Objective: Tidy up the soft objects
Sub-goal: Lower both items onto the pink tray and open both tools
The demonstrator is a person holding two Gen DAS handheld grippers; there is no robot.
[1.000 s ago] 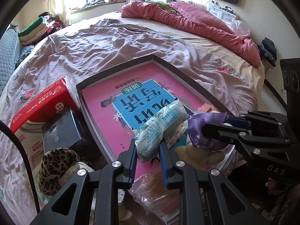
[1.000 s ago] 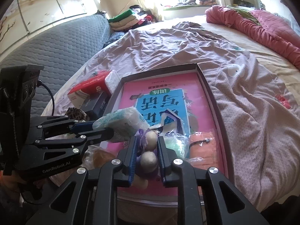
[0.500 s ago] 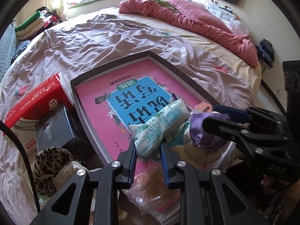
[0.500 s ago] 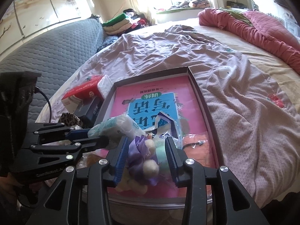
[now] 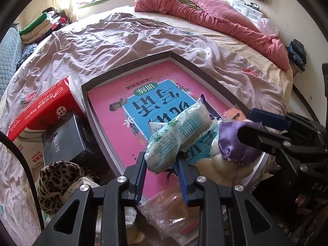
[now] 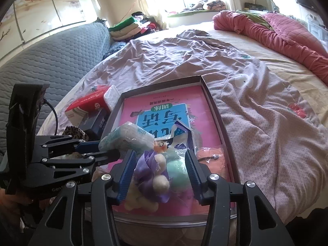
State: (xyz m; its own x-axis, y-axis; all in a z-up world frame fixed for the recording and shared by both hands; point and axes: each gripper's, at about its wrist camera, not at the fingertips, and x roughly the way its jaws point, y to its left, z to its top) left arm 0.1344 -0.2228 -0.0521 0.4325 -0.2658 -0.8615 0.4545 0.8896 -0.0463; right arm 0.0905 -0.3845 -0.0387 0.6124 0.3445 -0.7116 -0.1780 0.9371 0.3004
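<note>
A shallow dark-rimmed tray (image 5: 98, 86) with a pink book in it lies on the bed; it also shows in the right wrist view (image 6: 211, 98). My left gripper (image 5: 162, 160) is shut on a green-and-white tissue pack (image 5: 176, 135), held over the tray's near end; the pack also shows in the right wrist view (image 6: 127, 137). My right gripper (image 6: 158, 162) is open, its jaws on either side of a purple-and-cream plush toy (image 6: 151, 174) that lies in the tray. The toy also shows in the left wrist view (image 5: 233, 143). A mint soft item (image 6: 178, 170) and an orange one (image 6: 211, 157) lie beside it.
A red tissue box (image 5: 43, 108), a black box (image 5: 65, 141) and a leopard-print fabric item (image 5: 55, 180) lie left of the tray. A clear plastic bag (image 5: 170, 211) sits at the near edge. A pink quilt (image 5: 215, 14) lies across the bed's far side.
My right gripper has opened and let go of the plush toy, which now lies in the tray. My left gripper still holds the tissue pack over the tray's near end.
</note>
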